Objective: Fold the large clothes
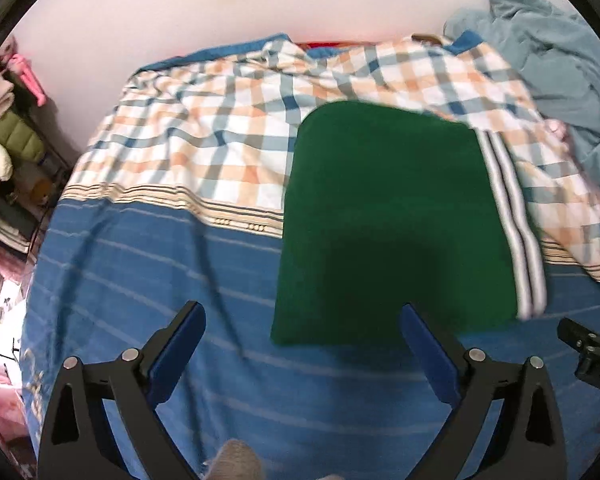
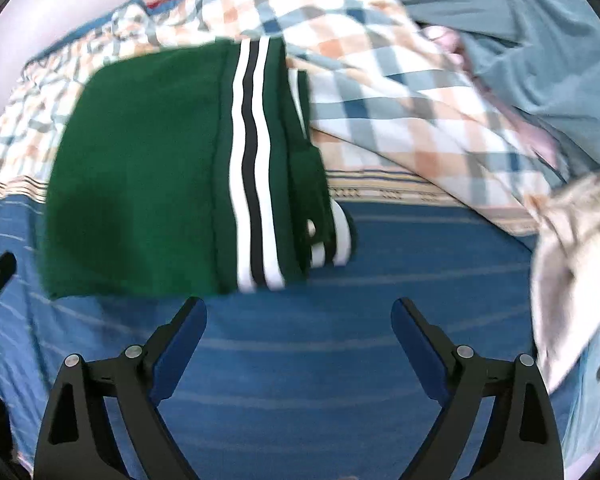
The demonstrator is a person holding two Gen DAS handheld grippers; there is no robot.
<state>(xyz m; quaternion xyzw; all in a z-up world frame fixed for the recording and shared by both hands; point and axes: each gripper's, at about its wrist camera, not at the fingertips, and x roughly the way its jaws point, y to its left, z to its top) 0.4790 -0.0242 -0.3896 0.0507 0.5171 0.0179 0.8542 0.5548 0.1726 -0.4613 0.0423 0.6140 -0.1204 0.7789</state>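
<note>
A dark green garment with white and black side stripes lies folded into a rectangle on the bed. It also shows in the right wrist view, with striped cuffs sticking out at its right edge. My left gripper is open and empty, just short of the garment's near edge. My right gripper is open and empty over the blue sheet, just short of the near striped corner. The right gripper's body shows at the right edge of the left wrist view.
The bed has a blue striped sheet in front and a rumpled plaid quilt behind. A grey-blue cloth is heaped at the back right. A beige cloth lies at the right. Shelves with clutter stand left of the bed.
</note>
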